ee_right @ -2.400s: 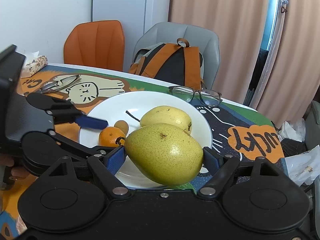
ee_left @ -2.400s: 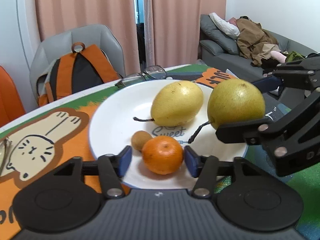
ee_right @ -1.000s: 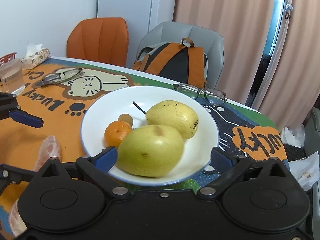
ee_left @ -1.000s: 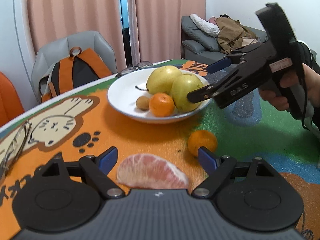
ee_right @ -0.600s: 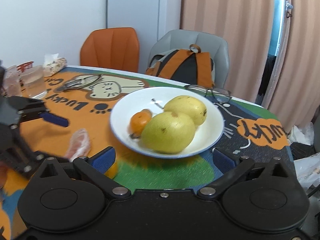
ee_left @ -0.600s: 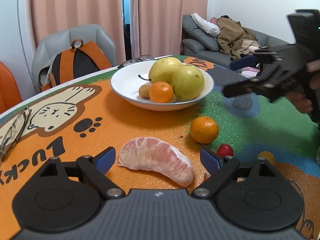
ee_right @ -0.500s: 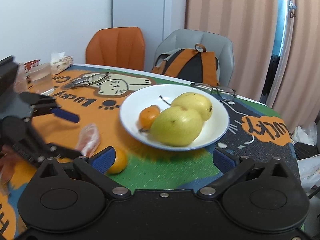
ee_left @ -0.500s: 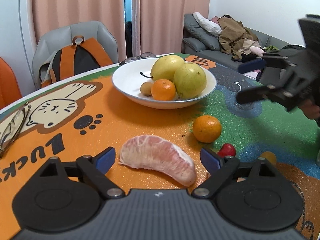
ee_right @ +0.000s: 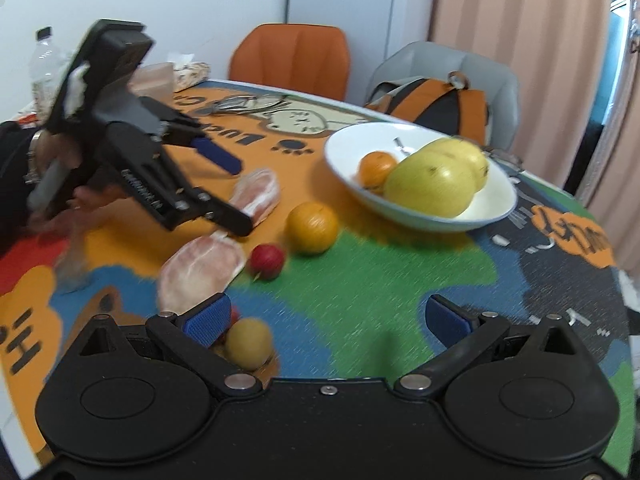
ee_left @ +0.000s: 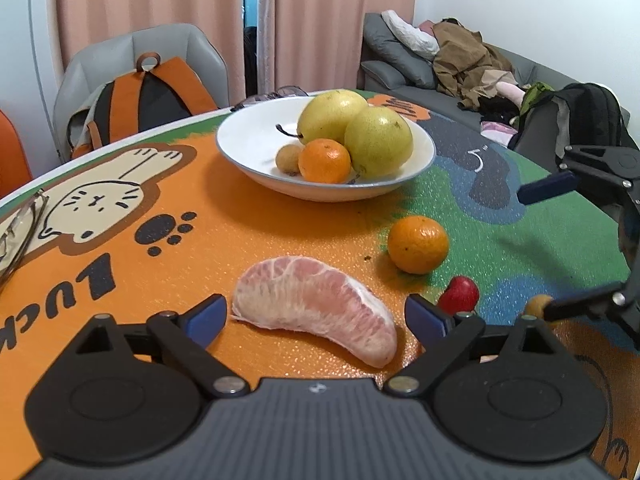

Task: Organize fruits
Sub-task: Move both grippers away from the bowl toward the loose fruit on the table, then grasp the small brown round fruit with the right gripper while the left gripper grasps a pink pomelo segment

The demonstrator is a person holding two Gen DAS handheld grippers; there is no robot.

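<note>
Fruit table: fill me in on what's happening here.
A person is sorting fruit with two tools. The left hand-held gripper is open around a peeled pink pomelo segment lying on the orange cartoon table mat, not gripping it. The right hand-held gripper is open and empty near a small yellow round fruit. The white ceramic bowl holds two yellow-green pears, a small tangerine and a small brown fruit. A loose orange and a small red fruit lie outside it.

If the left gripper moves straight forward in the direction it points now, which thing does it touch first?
Most likely the pomelo segment: it lies on the table mat directly ahead of the open left gripper, between its fingers. The loose orange sits further on and to the right. Exact depth is hard to judge.
</note>
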